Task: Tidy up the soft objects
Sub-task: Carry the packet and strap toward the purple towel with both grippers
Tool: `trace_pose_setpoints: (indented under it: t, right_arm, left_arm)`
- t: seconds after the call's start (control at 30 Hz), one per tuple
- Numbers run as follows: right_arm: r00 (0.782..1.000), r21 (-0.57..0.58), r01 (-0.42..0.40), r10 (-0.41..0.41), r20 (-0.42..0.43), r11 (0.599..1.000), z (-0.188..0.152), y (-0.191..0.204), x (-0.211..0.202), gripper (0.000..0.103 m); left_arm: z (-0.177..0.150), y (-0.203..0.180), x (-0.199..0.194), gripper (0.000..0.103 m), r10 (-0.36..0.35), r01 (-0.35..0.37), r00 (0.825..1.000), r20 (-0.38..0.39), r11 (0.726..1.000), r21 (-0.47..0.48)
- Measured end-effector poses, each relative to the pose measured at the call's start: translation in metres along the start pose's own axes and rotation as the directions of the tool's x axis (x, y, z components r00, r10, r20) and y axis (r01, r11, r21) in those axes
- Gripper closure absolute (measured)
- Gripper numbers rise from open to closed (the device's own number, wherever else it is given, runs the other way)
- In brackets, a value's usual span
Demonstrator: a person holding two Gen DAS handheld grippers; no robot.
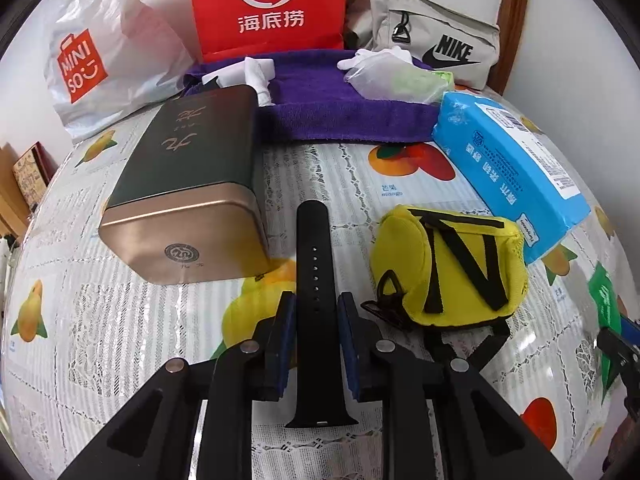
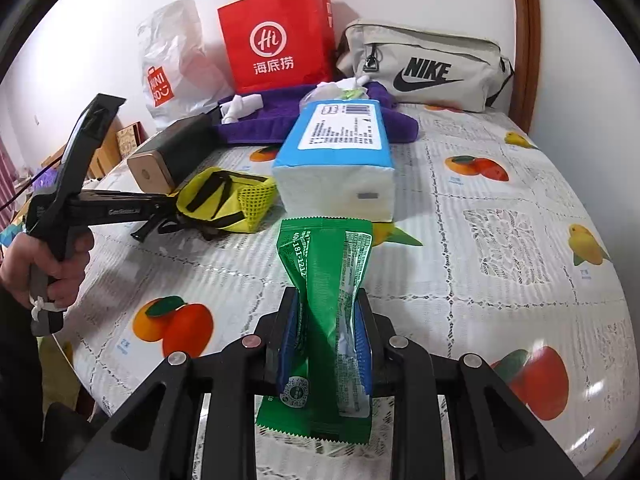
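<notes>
A black watch strap [image 1: 314,248] lies lengthwise between the blue pads of my left gripper [image 1: 318,308], and the pads touch both its edges just above the fruit-print tablecloth [image 1: 120,320]. Right of it sits a yellow pouch [image 1: 452,268] with black straps. A blue tissue pack [image 1: 512,168] lies behind the pouch. My right gripper [image 2: 326,320] is shut on a green snack packet [image 2: 324,264], squeezed at its middle and held above the cloth in front of the tissue pack [image 2: 340,148]. A hand [image 2: 48,268] holds the left gripper beside the pouch [image 2: 224,200].
A gold and dark green tin [image 1: 188,184] lies left of the strap. At the back a purple towel [image 1: 320,108] carries white gloves and a plastic bag. Behind it stand a red paper bag [image 1: 268,4], a white shopping bag [image 1: 100,52] and a beige waist bag [image 1: 432,32].
</notes>
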State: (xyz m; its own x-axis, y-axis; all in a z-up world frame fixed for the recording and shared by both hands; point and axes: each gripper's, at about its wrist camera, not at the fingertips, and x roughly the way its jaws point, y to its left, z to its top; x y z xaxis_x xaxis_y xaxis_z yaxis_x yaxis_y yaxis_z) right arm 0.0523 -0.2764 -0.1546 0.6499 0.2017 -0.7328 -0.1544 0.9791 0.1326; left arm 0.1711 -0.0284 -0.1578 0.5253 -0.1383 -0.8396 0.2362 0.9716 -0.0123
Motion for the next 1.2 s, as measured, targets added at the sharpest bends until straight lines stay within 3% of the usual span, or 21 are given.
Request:
trace_pose_setpoints:
  t: [0.07, 0.17, 0.23, 0.3, 0.73, 1.2]
  right_arm:
    - [1.000, 0.002, 0.001, -0.001, -0.006, 1.000, 0.000, -0.004, 0.004, 0.077]
    - [1.000, 0.004, -0.001, 0.001, -0.016, 1.000, 0.002, -0.008, 0.011, 0.077]
    - [1.000, 0.003, -0.002, 0.003, -0.012, 1.000, 0.005, -0.009, 0.015, 0.076]
    - [1.000, 0.005, -0.010, 0.010, -0.016, 1.000, 0.007, -0.010, 0.019, 0.076]
    - [1.000, 0.026, -0.007, 0.007, 0.005, 1.000, 0.008, -0.015, 0.017, 0.080]
    - [0.999, 0.004, 0.015, -0.015, 0.052, 1.000, 0.019, -0.001, -0.011, 0.080]
  left_arm:
    - [0.002, 0.001, 0.001, 0.070, -0.030, 0.030, 1.000, -0.004, 0.999, -0.015]
    - [0.004, -0.006, 0.005, 0.069, 0.016, -0.016, 1.000, 0.000, 1.000, 0.017]
    - [0.006, -0.009, 0.006, 0.071, 0.033, -0.033, 0.999, 0.002, 0.999, 0.023]
    - [0.007, -0.008, 0.007, 0.083, 0.039, -0.039, 0.999, 0.016, 0.999, 0.026]
    - [-0.012, -0.004, -0.017, 0.084, -0.013, 0.013, 1.000, 0.001, 1.000, -0.012]
    - [-0.048, 0.020, -0.068, 0.083, -0.033, 0.039, 0.997, 0.076, 0.996, -0.079]
